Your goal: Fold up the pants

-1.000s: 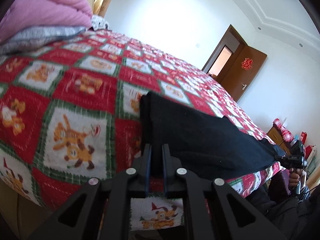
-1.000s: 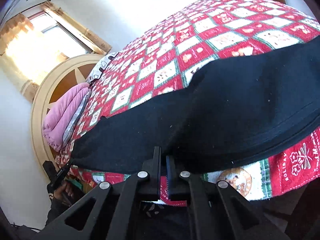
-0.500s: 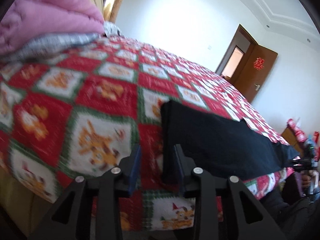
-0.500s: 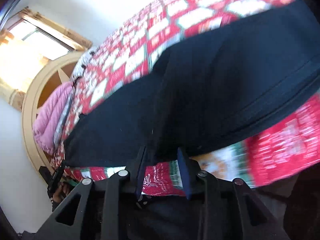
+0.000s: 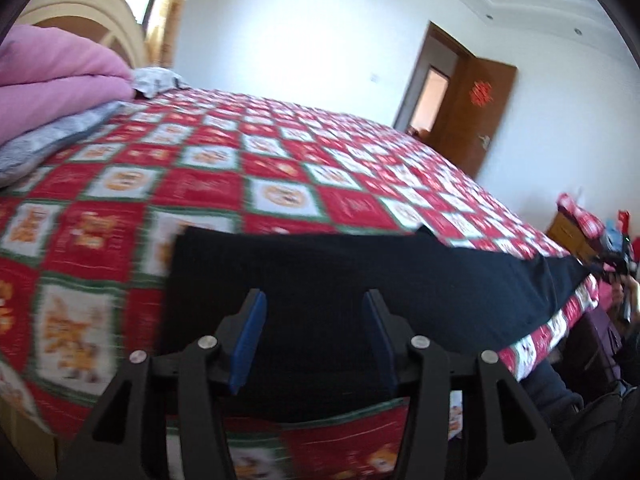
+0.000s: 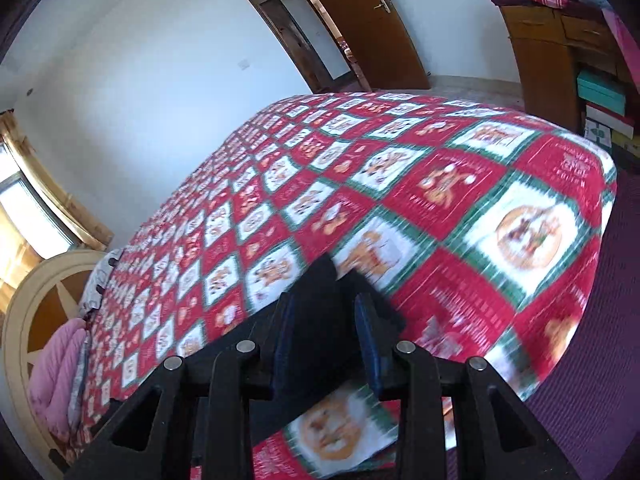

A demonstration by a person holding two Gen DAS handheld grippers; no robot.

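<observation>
Black pants [image 5: 400, 280] lie flat in a long strip along the near edge of the bed. My left gripper [image 5: 314, 320] hovers over their left end. Its jaws are opening, and the blue pads [image 5: 250, 340] stand well apart with cloth showing behind them but nothing pressed. In the right wrist view, the pants' other end [image 6: 320, 292] shows between the fingers of my right gripper [image 6: 326, 328]. That gripper is open, and the pads do not visibly pinch the cloth. The left view also shows the right gripper [image 5: 614, 266] in a hand just beyond the pants' far right end.
A red, white and green patchwork blanket [image 5: 280, 168] covers the bed. A pink duvet [image 5: 48, 80] and a grey one are piled at the headboard. A wooden dresser [image 6: 552, 52] stands past the bed's foot, and a purple mat [image 6: 600, 360] lies beside the bed.
Both grippers went from shut on the pants' near edge to open, letting it go. The left slid right over the pants. The right swung toward the pants' end at the bed's foot.
</observation>
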